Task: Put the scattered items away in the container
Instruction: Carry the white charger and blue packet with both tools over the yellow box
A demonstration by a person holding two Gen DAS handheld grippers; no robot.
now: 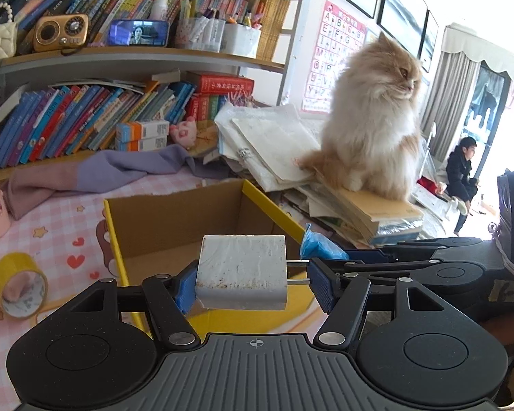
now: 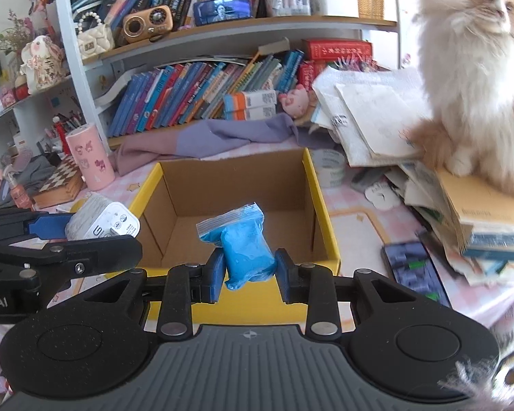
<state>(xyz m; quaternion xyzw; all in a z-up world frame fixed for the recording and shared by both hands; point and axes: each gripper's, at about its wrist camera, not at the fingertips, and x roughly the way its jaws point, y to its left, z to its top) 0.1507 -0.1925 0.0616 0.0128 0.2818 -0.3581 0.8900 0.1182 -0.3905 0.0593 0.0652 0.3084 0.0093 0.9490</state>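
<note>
My left gripper (image 1: 250, 279) is shut on a white plug-in charger (image 1: 243, 270), its prongs against the right pad, held above the near rim of the open yellow-edged cardboard box (image 1: 257, 198). My right gripper (image 2: 248, 272) is shut on a blue bag of clay (image 2: 246, 246), held over the near edge of the same box (image 2: 317, 205). The box floor looks bare. The left gripper with the charger (image 2: 102, 221) shows at the left of the right wrist view; the blue bag (image 1: 320, 245) shows in the left wrist view.
A yellow tape roll (image 1: 19, 284) lies left of the box, a white tape roll (image 2: 330, 167) behind its right side. A phone (image 2: 416, 270) lies to the right. A fluffy cat (image 1: 373, 120) sits on stacked books. A pink canister (image 2: 89, 156) and purple cloth (image 2: 205, 140) stand behind.
</note>
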